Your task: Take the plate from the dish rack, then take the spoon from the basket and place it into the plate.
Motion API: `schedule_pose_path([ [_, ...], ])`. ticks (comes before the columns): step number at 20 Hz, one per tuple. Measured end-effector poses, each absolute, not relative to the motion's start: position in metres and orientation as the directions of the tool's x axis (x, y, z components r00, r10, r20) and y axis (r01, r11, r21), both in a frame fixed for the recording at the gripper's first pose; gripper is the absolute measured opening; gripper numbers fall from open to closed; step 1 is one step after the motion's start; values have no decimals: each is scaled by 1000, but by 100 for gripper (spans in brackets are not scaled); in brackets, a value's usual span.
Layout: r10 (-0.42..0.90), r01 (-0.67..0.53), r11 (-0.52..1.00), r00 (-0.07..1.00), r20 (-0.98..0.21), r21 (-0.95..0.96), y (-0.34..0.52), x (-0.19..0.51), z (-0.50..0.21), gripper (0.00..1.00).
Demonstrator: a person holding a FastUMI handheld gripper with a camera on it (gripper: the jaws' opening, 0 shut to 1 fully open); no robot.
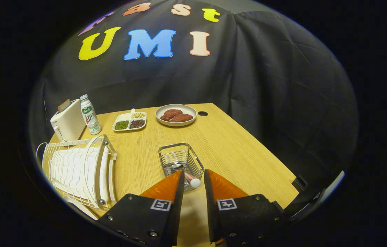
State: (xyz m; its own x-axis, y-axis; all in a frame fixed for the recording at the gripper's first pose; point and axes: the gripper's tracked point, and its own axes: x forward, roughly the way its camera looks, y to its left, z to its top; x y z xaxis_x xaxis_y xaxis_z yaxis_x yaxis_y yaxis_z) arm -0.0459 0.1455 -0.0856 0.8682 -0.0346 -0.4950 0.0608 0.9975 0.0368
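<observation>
Spoon (187,174), a metal one with a pale handle, is lying in the small wire basket (180,161) on the wooden table, its handle end poking between the gripper (193,177) fingers, which are standing apart. White plate (103,173) is sitting in the white dish rack (76,168); lifting it seemingly comes first.

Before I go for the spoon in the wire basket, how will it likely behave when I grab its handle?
The spoon looks rigid, so it should not flex. Its rounded handle end leans over the rim of the wire basket, just between the open gripper fingers; probably smooth, it may slip or pivot. Its bowl sits low inside and might catch the wires, tugging the light-looking basket along.
</observation>
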Motion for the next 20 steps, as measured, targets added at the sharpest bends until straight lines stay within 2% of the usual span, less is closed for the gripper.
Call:
schedule_pose_path([
  [2, 7, 24, 998, 872, -489, 58, 152, -45, -82, 34],
  [3, 6, 21, 998, 878, -479, 52, 151, -40, -86, 20],
  [5, 34, -7, 998, 875, -482, 58, 157, -43, -85, 18],
  [7, 50, -34, 999, 878, -475, 42, 161, -44, -84, 6],
  [12, 66, -78, 997, 893, -446, -9, 167, -45, -69, 2],
  [20, -6, -21, 998, 911, -412, -61, 151, -70, -32, 2],
])
